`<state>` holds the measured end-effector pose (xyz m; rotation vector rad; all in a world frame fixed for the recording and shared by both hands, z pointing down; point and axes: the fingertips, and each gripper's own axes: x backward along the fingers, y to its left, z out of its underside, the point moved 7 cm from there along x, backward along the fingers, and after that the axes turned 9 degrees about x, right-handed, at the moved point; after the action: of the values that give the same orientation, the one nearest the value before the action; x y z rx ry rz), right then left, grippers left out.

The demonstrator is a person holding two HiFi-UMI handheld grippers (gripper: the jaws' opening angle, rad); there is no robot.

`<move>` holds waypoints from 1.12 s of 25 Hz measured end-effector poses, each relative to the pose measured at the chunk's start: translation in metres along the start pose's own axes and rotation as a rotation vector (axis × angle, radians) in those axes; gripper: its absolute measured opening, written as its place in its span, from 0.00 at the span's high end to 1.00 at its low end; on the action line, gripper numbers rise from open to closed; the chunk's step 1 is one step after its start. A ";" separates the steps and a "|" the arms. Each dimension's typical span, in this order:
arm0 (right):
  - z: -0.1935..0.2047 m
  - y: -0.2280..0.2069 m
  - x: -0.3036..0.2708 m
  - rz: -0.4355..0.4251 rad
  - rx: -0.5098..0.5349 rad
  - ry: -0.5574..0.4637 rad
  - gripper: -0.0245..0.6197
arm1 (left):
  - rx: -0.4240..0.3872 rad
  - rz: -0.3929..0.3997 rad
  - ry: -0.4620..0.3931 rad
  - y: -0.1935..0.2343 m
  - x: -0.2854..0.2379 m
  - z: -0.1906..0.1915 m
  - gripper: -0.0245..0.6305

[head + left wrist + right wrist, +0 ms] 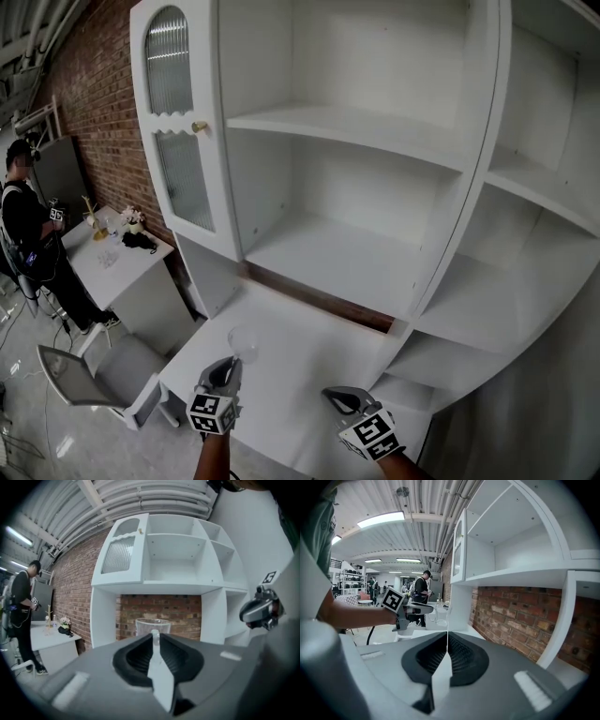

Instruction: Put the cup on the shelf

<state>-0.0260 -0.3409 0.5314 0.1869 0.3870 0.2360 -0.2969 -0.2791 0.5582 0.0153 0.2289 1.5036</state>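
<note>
Over the front left part of the white counter [309,370], below the cabinet's shelves [337,258], you have the cup [244,343]. It is a clear, colourless glass with straight walls and an open round rim, standing upright. It is so transparent that the white counter shows through it in the head view. In the left gripper view the brick back panel [178,613] shows through its wall. It is not on any shelf. Whether its base touches the counter cannot be told.

Left gripper [227,366]: the jaws are nearly together, pinching the near wall of the cup at the rim, one pad inside and one outside. The rest of the glass rises just beyond the tips. The right gripper view confirms this from the side: the cup hangs off the tip of your left gripper, in front of the cabinet's left upright [457,606].

Right gripper [339,397]: the jaws are fully closed, pad against pad, with nothing between them. It hovers over the counter, to the right of the cup and well apart from it, touching nothing.

The cabinet door [173,127], with ribbed glass, stands open at upper left.
</note>
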 end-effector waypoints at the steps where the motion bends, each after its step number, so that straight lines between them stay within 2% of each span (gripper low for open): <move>1: -0.001 0.000 0.001 0.002 0.001 -0.004 0.95 | 0.002 0.007 -0.002 -0.002 0.000 -0.005 0.90; 28: -0.016 -0.004 0.038 0.080 -0.004 -0.063 0.95 | -0.046 0.127 -0.164 -0.042 0.002 -0.136 0.90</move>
<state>0.0030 -0.3326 0.5030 0.2051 0.3172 0.3085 -0.2771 -0.2983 0.4181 0.1176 0.0623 1.6241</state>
